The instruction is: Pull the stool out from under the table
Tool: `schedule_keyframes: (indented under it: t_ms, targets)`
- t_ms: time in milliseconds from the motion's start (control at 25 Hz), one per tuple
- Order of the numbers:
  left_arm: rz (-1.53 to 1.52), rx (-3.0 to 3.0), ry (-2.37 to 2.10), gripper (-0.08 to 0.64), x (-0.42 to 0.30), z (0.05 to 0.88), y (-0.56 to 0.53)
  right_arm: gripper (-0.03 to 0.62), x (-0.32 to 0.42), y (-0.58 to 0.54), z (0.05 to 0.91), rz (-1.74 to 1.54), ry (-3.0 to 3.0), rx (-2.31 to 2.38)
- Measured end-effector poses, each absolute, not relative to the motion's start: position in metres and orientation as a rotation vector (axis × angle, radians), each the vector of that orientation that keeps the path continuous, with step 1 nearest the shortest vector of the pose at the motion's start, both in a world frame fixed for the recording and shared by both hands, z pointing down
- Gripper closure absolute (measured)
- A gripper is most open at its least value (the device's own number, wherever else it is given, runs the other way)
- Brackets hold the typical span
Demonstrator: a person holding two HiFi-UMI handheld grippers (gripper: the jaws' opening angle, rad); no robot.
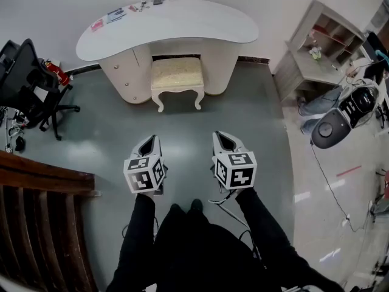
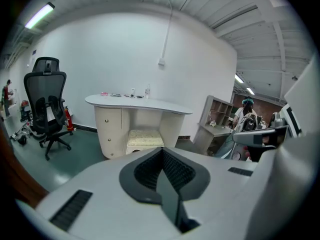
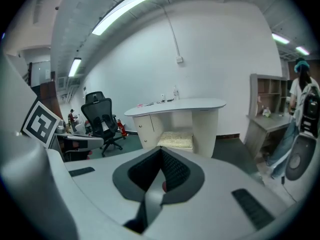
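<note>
A cream stool (image 1: pixel 177 78) with a padded seat and curved white legs stands half tucked under the white kidney-shaped table (image 1: pixel 200 24). The same stool (image 2: pixel 144 138) shows far ahead in the left gripper view, and the stool (image 3: pixel 175 139) sits under the table (image 3: pixel 175 105) in the right gripper view. My left gripper (image 1: pixel 150 142) and right gripper (image 1: pixel 222 140) hang side by side over the grey floor, well short of the stool. Both are shut with nothing between the jaws.
A black office chair (image 1: pixel 30 81) stands at the left, a dark wooden railing (image 1: pixel 36 181) at the lower left. A beige shelf unit (image 1: pixel 322 47) and a grey machine (image 1: pixel 340 117) with cables sit at the right. Small items (image 1: pixel 130 8) lie on the tabletop.
</note>
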State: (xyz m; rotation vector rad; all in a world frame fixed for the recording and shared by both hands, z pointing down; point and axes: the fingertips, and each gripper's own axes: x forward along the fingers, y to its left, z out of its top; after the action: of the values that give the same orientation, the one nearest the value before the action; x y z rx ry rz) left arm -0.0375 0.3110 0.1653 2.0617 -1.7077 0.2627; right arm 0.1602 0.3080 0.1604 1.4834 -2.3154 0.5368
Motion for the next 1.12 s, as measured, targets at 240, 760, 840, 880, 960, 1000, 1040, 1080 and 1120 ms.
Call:
schedule_keyframes:
  t_ms: [240, 760, 840, 880, 960, 1000, 1040, 1080, 1120]
  targets:
    - [0.301, 2.026, -1.762, 0.551, -0.048, 0.164, 0.291, 0.589, 0.179, 0.287, 0.163, 0.506, -2.265, 1.495]
    - [0.331, 2.034, -1.756, 0.551, -0.067, 0.186, 0.202, 0.589, 0.163, 0.203, 0.187, 0.505, -2.197, 1.507]
    - [0.338, 2.033, -1.762, 0.551, -0.076, 0.194, 0.179, 0.589, 0.158, 0.181, 0.196, 0.509, -2.176, 1.514]
    - [0.344, 2.030, -1.760, 0.551, -0.080, 0.199, 0.167, 0.589, 0.156, 0.169, 0.201, 0.510, -2.164, 1.516]
    - [0.361, 2.022, -1.746, 0.551, -0.089, 0.210, 0.141, 0.589, 0.149, 0.144, 0.212, 0.521, -2.141, 1.514]
    - [0.373, 2.015, -1.736, 0.551, -0.094, 0.217, 0.128, 0.589, 0.145, 0.131, 0.218, 0.530, -2.129, 1.509]
    - [0.387, 2.008, -1.724, 0.551, -0.099, 0.224, 0.115, 0.589, 0.140, 0.118, 0.226, 0.543, -2.116, 1.502]
    - [0.402, 2.000, -1.713, 0.551, -0.104, 0.232, 0.103, 0.589, 0.135, 0.106, 0.234, 0.556, -2.101, 1.493]
    - [0.417, 1.991, -1.701, 0.551, -0.109, 0.241, 0.091, 0.589, 0.131, 0.094, 0.242, 0.570, -2.087, 1.485]
